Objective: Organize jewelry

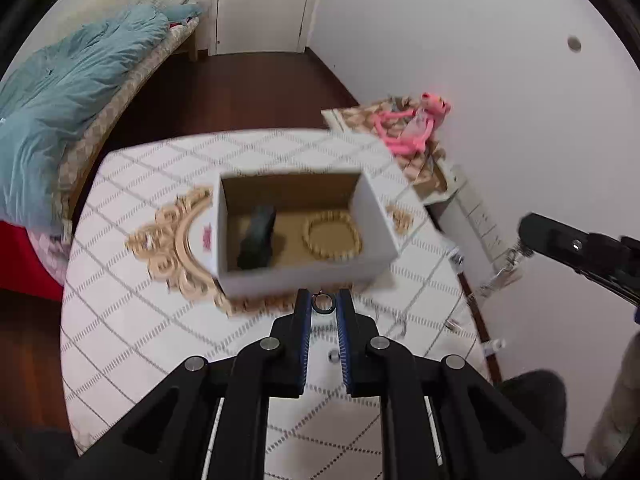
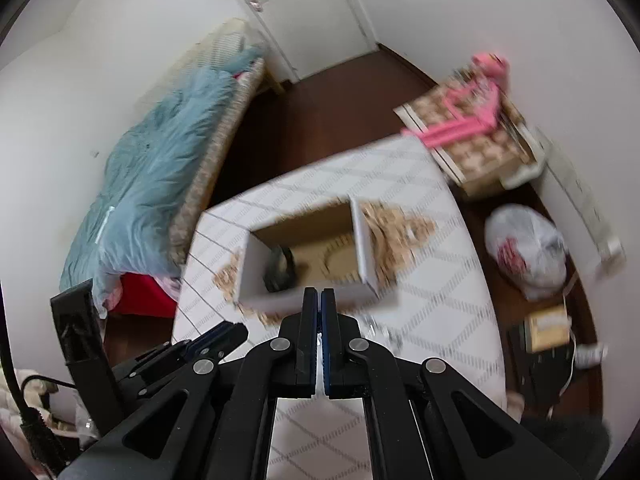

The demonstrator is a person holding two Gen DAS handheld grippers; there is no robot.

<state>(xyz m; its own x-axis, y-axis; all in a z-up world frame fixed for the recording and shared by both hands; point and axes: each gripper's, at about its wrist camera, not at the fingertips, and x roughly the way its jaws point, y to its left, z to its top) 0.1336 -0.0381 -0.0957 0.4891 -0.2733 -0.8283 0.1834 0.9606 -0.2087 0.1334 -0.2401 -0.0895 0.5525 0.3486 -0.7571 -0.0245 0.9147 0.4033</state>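
An open white cardboard box (image 1: 374, 216) stands on the white patterned table (image 1: 132, 320). Inside lie a beaded bracelet (image 1: 332, 235) and a dark object (image 1: 258, 238). My left gripper (image 1: 324, 305) is shut on a dark ring (image 1: 323, 304) just in front of the box's near wall. My right gripper (image 2: 319, 300) is shut, its pads pressed together, above the box's near wall (image 2: 280, 300); whether it holds anything is hidden. It also shows in the left wrist view (image 1: 528, 236), with a silvery chain (image 1: 504, 268) hanging below it.
A gold ornamental mat (image 1: 176, 236) lies under the box. A bed with a blue duvet (image 1: 60, 100) stands to the left. A pink plush toy (image 1: 412, 124) sits on a patterned box at the right. A plastic bag (image 2: 528, 252) lies on the floor.
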